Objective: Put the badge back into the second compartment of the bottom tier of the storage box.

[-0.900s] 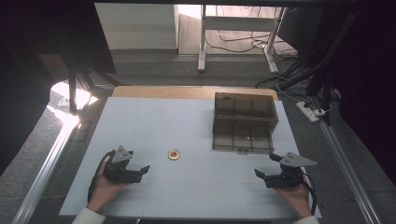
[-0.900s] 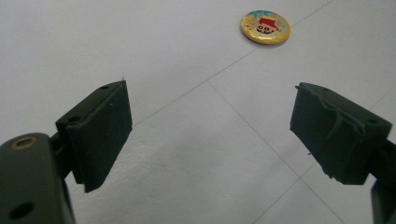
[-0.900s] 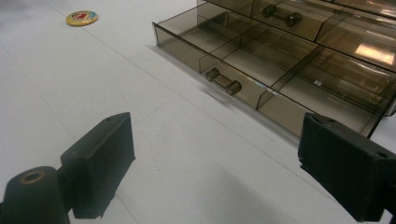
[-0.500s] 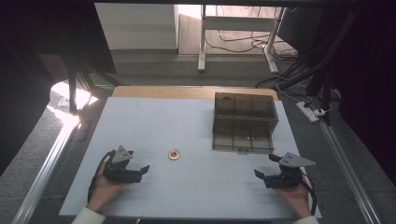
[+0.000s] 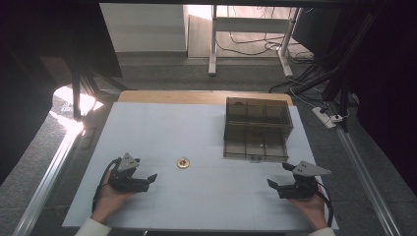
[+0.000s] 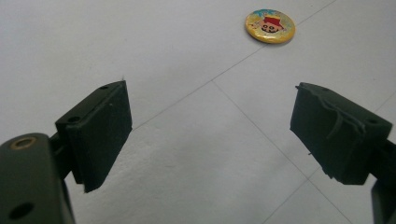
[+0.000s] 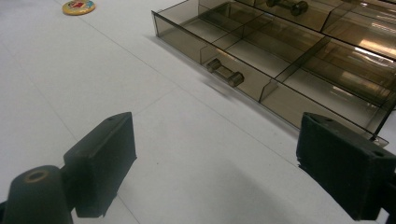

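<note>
Badge (image 5: 183,162) lies on table (image 5: 162,128), well apart from drawer box (image 5: 255,130)

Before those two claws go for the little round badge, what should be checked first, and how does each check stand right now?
1. Left claw open, nothing between its jaws: ok.
2. Right claw open, nothing between its jaws: ok.
3. Badge lies flat on the table, apart from both claws: ok.
4. Path from left claw to badge free of other things: ok.
5. Lower drawer of the smoky box pulled out: ok.
6. Which drawer compartment the badge belongs in: cannot tell.
</note>
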`<state>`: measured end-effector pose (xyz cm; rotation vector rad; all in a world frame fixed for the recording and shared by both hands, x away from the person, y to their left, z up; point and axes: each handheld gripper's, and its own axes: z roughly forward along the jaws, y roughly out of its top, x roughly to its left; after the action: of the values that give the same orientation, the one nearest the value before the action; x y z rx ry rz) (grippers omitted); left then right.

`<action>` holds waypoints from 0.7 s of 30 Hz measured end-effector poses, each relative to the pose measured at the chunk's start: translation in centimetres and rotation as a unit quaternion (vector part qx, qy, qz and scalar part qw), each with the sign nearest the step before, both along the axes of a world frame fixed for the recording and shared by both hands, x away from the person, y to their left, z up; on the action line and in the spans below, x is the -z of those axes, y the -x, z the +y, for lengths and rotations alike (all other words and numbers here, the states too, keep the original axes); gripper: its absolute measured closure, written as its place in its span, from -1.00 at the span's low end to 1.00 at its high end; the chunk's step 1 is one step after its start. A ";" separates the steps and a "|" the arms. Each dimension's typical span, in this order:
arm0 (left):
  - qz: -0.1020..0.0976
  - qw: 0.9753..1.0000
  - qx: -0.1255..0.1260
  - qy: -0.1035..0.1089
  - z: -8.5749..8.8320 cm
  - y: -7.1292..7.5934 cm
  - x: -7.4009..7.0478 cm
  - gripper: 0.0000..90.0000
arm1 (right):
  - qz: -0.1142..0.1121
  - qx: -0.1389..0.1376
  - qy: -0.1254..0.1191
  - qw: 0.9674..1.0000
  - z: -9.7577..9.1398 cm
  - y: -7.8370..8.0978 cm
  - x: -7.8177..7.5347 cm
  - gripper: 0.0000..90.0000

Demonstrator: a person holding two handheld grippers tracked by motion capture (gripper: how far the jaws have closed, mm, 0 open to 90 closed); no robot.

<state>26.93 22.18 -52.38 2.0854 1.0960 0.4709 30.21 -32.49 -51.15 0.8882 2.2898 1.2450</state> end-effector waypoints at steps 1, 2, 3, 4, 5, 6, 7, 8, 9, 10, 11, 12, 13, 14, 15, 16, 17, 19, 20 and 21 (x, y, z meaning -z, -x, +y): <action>0.000 1.000 0.000 0.000 0.0 0.0 0.0 -0.71 | 0.000 0.000 0.000 1.000 0.0 0.0 0.0 -0.73; 0.000 1.000 0.000 0.000 0.0 0.0 0.0 -0.71 | 0.000 0.000 -0.001 1.000 0.0 0.0 0.0 -0.73; 0.000 1.000 0.000 0.001 0.0 0.0 0.0 -0.71 | 0.000 0.000 0.000 1.000 0.0 0.0 0.0 -0.73; 0.000 1.000 0.000 0.001 0.0 -0.1 0.0 -0.71 | -0.001 0.000 0.001 1.000 0.0 0.0 0.0 -0.73; 0.000 1.000 0.000 0.000 0.0 -0.1 0.0 -0.71 | -0.001 0.000 0.001 1.000 0.0 0.0 0.0 -0.72; 0.001 1.000 0.000 0.000 0.1 -0.1 0.0 -0.71 | -0.001 0.000 0.001 1.000 0.0 0.0 0.0 -0.72; 0.001 1.000 0.000 0.001 0.1 -0.1 0.1 -0.71 | -0.001 0.000 0.001 1.000 0.0 0.0 0.0 -0.72; 0.001 1.000 0.000 0.001 0.1 -0.1 0.1 -0.71 | 0.000 0.000 0.001 1.000 0.0 0.0 0.0 -0.72; 0.001 1.000 0.000 0.001 0.1 -0.1 0.1 -0.71 | 0.000 0.000 0.001 1.000 0.0 0.0 0.0 -0.72; 0.001 1.000 0.001 0.000 0.1 -0.1 0.0 -0.71 | 0.001 0.002 -0.001 1.000 0.0 0.0 0.0 -0.72; 0.001 1.000 0.001 0.000 0.1 -0.1 0.0 -0.71 | 0.003 0.000 -0.009 1.000 0.0 0.0 0.0 -0.72; 0.002 1.000 0.000 -0.001 0.1 -0.1 0.0 -0.71 | 0.002 0.001 -0.013 1.000 0.0 0.0 -0.1 -0.72; 0.002 1.000 0.000 -0.001 0.1 -0.1 0.1 -0.71 | 0.002 0.001 -0.013 1.000 0.0 0.0 -0.1 -0.72; 0.002 1.000 0.001 -0.001 0.1 -0.1 0.1 -0.71 | 0.004 0.002 -0.014 1.000 0.1 0.0 -0.2 -0.72; 0.002 1.000 0.000 0.000 0.1 -0.2 0.1 -0.71 | 0.005 0.001 -0.018 1.000 0.1 0.0 -0.2 -0.72; 0.003 1.000 0.000 0.001 0.1 -0.2 0.1 -0.71 | 0.005 0.001 -0.018 1.000 0.1 0.0 -0.2 -0.72; 0.003 1.000 0.000 0.001 0.1 -0.2 0.1 -0.71 | 0.007 0.000 -0.021 1.000 0.2 0.0 -0.3 -0.71; 0.003 1.000 0.000 0.001 0.1 -0.2 0.1 -0.71 | 0.005 0.000 -0.019 1.000 0.4 0.0 -0.4 -0.71; 0.003 1.000 0.000 0.001 0.1 -0.2 0.1 -0.71 | 0.005 0.000 -0.019 1.000 0.4 0.0 -0.4 -0.71; 0.003 1.000 0.000 0.001 0.1 -0.2 0.1 -0.71 | 0.003 -0.001 -0.020 1.000 0.5 0.1 -0.5 -0.71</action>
<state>27.14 22.29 -52.48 2.0868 1.0990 0.4632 30.16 -32.01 -50.65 0.9049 2.2782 1.2941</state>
